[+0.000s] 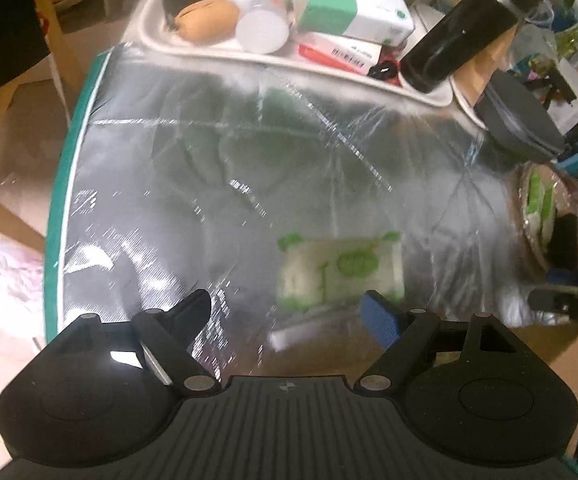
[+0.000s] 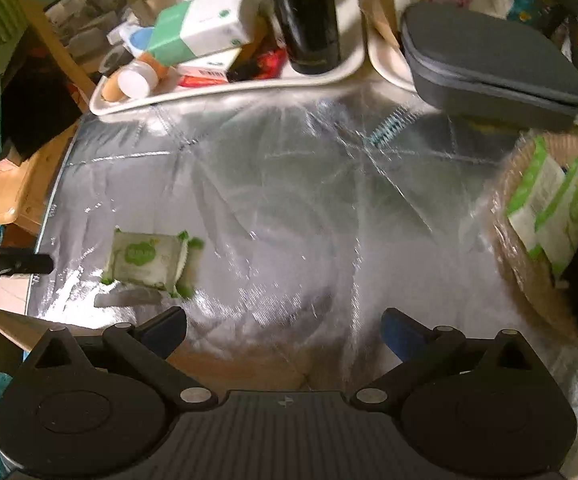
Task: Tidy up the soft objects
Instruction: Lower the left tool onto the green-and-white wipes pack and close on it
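Crinkled silver foil mat [image 2: 273, 208] with a teal edge covers the work surface. A long white tray [image 2: 225, 92] sits at its far edge, carrying a green-and-white carton [image 2: 205, 28] and a tall black bottle [image 2: 309, 16]. A grey zippered hard case [image 2: 489, 68] lies to the tray's right. A round woven basket [image 2: 529, 264] at the mat's right edge holds two green-and-white soft packs [image 2: 549, 208].

Left gripper [image 1: 289, 316]: jaws spread wide, nothing between them, fingers touching nothing visible. A single green-and-white soft tissue pack [image 1: 339, 270] lies flat on the mat just ahead of it, nearer the blue-padded finger [image 1: 381, 318]; image blurred, contact cannot be judged.

Right gripper [image 2: 285, 330]: jaws also spread wide and empty, over bare foil. From this view the tissue pack lies ahead and to the left, apart from the fingers; the basket lies to the right.
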A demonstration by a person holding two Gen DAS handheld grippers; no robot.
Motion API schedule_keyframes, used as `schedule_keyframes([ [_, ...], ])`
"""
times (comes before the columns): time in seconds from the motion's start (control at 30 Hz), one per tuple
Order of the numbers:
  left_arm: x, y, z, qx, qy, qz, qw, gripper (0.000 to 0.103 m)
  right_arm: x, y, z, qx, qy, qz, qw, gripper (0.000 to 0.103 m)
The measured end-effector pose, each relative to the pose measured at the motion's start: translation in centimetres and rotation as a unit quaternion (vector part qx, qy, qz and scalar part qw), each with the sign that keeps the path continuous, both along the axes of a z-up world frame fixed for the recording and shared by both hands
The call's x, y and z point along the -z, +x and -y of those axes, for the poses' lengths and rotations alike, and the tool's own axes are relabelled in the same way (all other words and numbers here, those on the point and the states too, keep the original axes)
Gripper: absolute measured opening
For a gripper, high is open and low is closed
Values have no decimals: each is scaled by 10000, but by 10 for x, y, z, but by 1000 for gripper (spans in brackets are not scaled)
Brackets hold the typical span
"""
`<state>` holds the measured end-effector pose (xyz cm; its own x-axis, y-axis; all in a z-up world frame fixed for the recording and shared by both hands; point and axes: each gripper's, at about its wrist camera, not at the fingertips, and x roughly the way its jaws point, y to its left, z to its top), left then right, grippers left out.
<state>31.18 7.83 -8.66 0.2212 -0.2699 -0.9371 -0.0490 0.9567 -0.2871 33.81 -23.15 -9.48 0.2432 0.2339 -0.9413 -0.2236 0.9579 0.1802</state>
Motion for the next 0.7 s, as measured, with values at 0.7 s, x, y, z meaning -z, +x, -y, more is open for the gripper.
schedule_keyframes([
  [0.7,26,48,53,2328,102,234,9722,82,0,8,9,138,179,148,9996,103],
])
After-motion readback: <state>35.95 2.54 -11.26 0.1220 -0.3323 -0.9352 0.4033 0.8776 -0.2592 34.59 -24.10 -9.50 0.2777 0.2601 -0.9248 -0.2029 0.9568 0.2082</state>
